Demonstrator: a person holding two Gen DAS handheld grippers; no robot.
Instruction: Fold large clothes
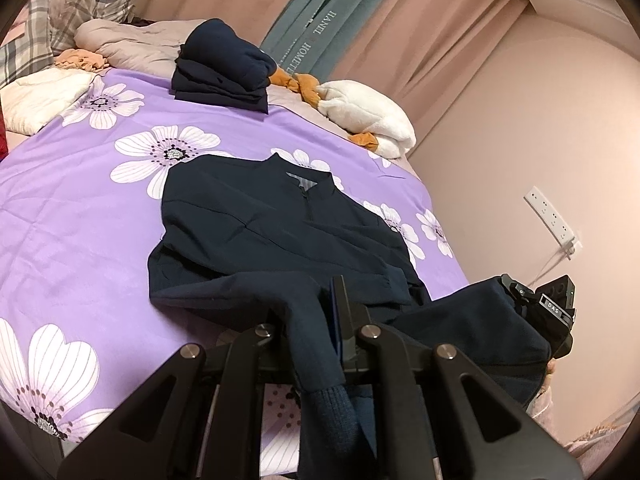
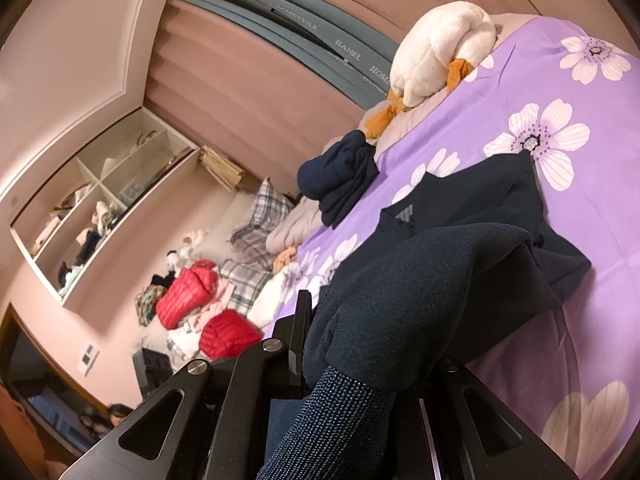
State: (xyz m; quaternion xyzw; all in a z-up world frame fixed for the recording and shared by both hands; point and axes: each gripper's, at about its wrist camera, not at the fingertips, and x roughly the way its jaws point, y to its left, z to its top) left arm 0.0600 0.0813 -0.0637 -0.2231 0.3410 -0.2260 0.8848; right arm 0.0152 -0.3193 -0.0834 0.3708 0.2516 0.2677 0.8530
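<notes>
Navy zip-neck pullover (image 1: 276, 232) lies front-up on purple floral bedsheet (image 1: 80, 216), collar toward folded navy stack (image 1: 224, 72). Left gripper (image 1: 320, 320) pinches one sleeve, ribbed cuff (image 1: 336, 412) hanging through jaws. Right gripper (image 2: 360, 344) clamps other sleeve (image 2: 420, 292), lifted off sheet. Fabric looks soft, light, limp; likely sags and creases. Best hold: sleeve just above cuff, then hem corners.
</notes>
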